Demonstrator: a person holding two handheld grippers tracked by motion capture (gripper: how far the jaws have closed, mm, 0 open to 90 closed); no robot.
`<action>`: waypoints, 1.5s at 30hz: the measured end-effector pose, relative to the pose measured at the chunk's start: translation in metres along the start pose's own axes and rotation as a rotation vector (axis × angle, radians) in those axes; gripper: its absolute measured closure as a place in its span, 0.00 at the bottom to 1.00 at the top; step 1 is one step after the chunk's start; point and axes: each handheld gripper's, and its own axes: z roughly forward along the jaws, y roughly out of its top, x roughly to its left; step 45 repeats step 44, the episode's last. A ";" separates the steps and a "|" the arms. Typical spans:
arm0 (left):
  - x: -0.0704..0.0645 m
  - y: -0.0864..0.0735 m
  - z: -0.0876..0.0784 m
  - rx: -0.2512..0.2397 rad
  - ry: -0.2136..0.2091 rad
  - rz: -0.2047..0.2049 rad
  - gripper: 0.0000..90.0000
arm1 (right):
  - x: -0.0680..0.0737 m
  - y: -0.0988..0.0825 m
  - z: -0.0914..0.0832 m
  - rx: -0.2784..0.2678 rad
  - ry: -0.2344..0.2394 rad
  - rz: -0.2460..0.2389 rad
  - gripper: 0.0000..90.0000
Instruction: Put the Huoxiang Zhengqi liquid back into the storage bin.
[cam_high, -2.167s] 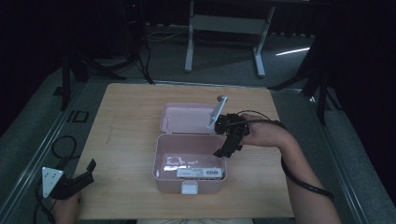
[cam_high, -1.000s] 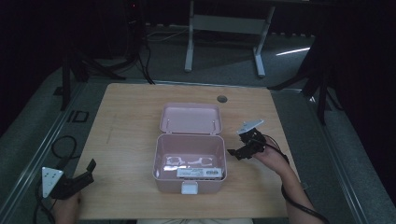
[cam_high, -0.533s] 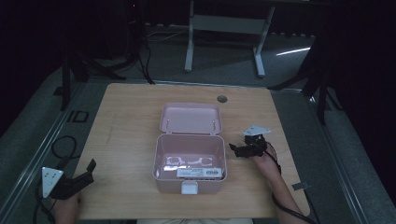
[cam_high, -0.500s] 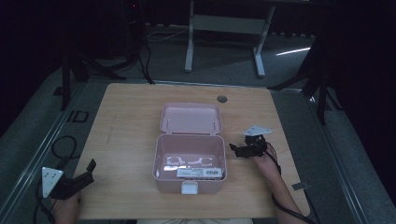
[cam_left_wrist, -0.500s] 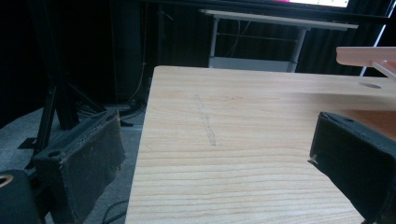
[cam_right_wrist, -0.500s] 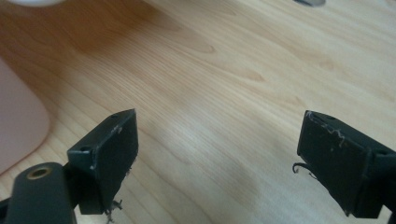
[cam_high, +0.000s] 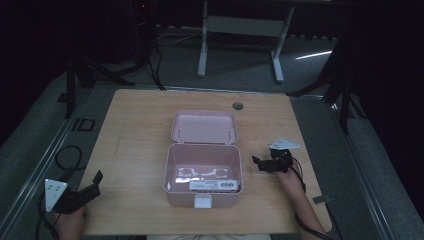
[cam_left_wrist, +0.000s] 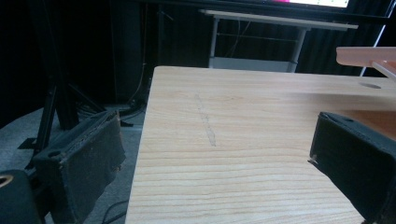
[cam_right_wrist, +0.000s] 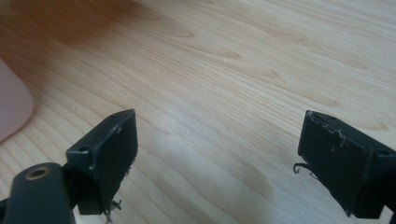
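- Left gripper (cam_high: 95, 179): rests at the near left corner of the wooden table (cam_high: 140, 130), jaws spread wide and empty. In the left gripper view one jaw hangs past the table edge. Risk: a careless lift may catch that jaw on the edge.
- Pink lidded box (cam_high: 202, 187): sits at the table's centre, lid (cam_high: 203, 126) folded back flat behind it. White items and a flat labelled strip (cam_high: 206, 185) lie inside. Risk: pushing on the near wall or the white latch (cam_high: 203, 202) may slide the box; closing the lid on a protruding item may jam it.
- Writing: the strip's print is too small to read; no brand is legible.
- Right gripper (cam_high: 257, 162): lies low over the table just right of the box, jaws wide, holding nothing. Risk: its trailing cable may snag during a reach into the box.
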 end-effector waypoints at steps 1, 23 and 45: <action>0.000 0.000 0.000 0.000 0.001 0.001 0.03 | -0.001 -0.001 -0.001 0.001 0.000 0.006 0.12; 0.000 0.000 0.000 -0.001 0.000 0.003 0.03 | -0.035 -0.023 -0.028 -0.051 -0.085 0.131 0.12; 0.000 0.000 0.000 -0.004 -0.001 0.004 0.03 | -0.054 -0.039 -0.051 -0.102 -0.132 0.251 0.12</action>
